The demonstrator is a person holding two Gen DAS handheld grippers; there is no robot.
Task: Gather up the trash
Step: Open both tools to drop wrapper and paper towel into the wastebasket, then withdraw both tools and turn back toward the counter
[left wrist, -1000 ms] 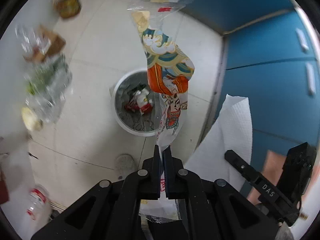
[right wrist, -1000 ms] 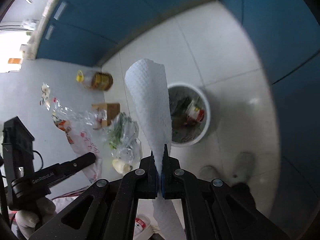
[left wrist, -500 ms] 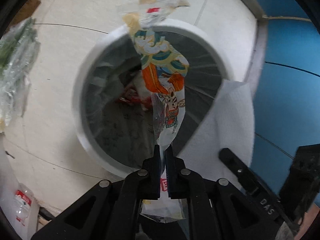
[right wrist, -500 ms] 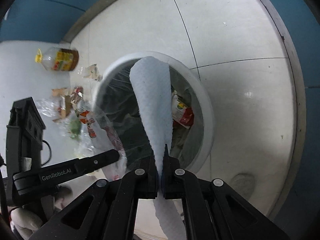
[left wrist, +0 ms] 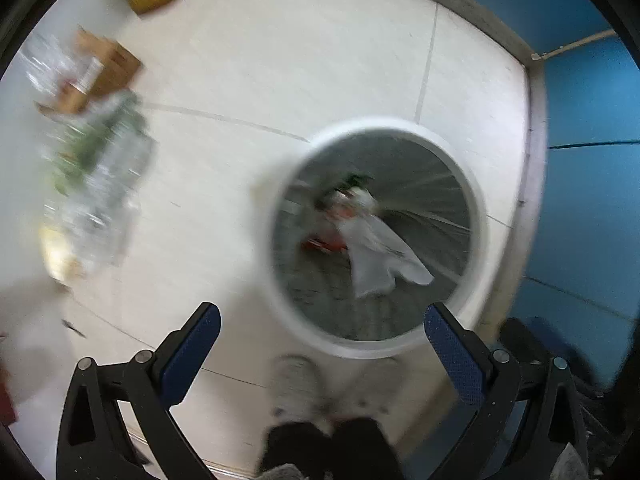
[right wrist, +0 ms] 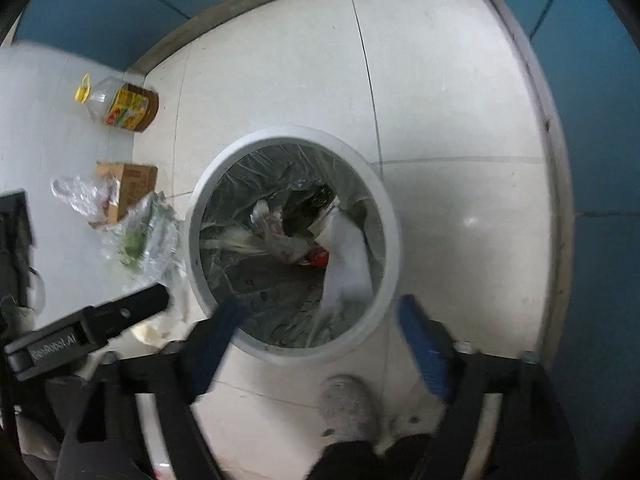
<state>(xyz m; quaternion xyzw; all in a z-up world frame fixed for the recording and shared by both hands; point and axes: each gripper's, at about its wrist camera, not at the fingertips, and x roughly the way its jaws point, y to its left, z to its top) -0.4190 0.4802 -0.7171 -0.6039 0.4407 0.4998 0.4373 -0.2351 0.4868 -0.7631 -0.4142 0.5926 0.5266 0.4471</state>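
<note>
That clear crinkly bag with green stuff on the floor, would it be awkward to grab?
Probably. The clear crumpled plastic bag looks thin and limp, so it would likely sag and slip. It seems light, its greens likely shifting when lifted.

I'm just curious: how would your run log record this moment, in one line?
left gripper: open | right gripper: open | paper towel: in bin | oil bottle: on floor

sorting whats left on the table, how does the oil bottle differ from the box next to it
The oil bottle is clear plastic with a yellow cap and colourful label; the box is plain brown cardboard. The bottle lies alone, while the box has clear plastic wrap bunched against it. Both lie on the white table, not in the bin.
</note>
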